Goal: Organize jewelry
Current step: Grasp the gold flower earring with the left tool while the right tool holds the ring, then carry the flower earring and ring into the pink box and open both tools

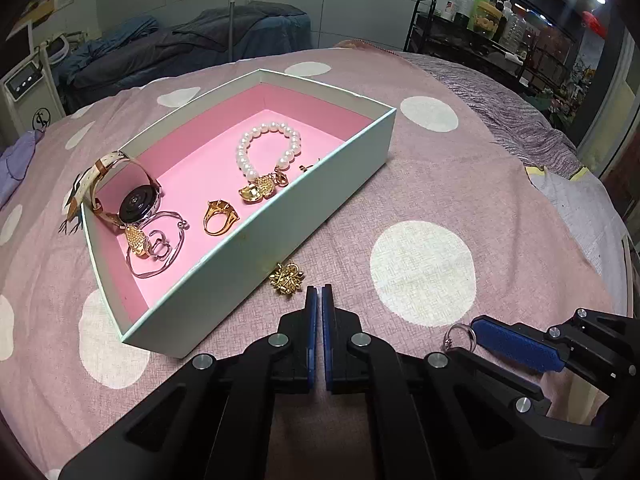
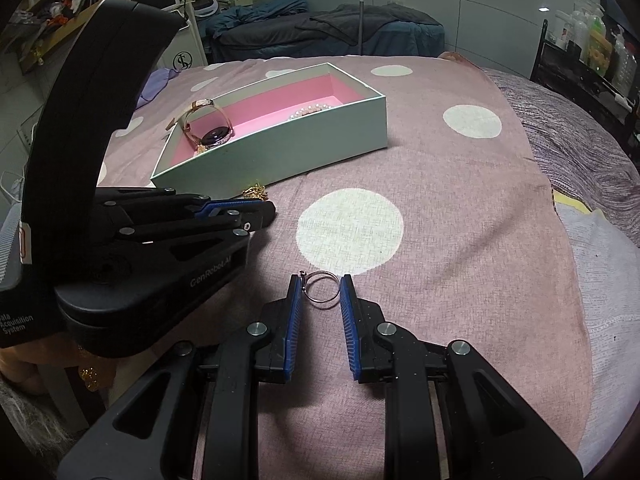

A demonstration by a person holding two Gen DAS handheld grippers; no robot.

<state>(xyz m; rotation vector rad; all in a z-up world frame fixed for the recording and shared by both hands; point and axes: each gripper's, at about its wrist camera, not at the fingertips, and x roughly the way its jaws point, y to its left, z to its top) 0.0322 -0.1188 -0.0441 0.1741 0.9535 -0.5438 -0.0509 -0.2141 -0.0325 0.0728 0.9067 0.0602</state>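
Observation:
A pale green box (image 1: 280, 236) with a pink lining sits on the pink dotted bedspread. Inside lie a pearl bracelet (image 1: 266, 152), a gold ring (image 1: 218, 218), a watch (image 1: 128, 196) and a silver bangle (image 1: 160, 248). A gold brooch (image 1: 286, 276) lies on the cloth just outside the box's near wall. My left gripper (image 1: 319, 294) is shut and empty, right beside the brooch. My right gripper (image 2: 322, 290) holds a thin silver ring (image 2: 322, 286) between its pads, just above the cloth. The ring also shows in the left wrist view (image 1: 460, 336).
The box (image 2: 280, 136) sits far left in the right wrist view, with the left gripper (image 2: 240, 210) in front of it. A grey knitted blanket (image 2: 580, 152) covers the bed's right side. A black shelf with bottles (image 1: 472, 12) stands beyond the bed.

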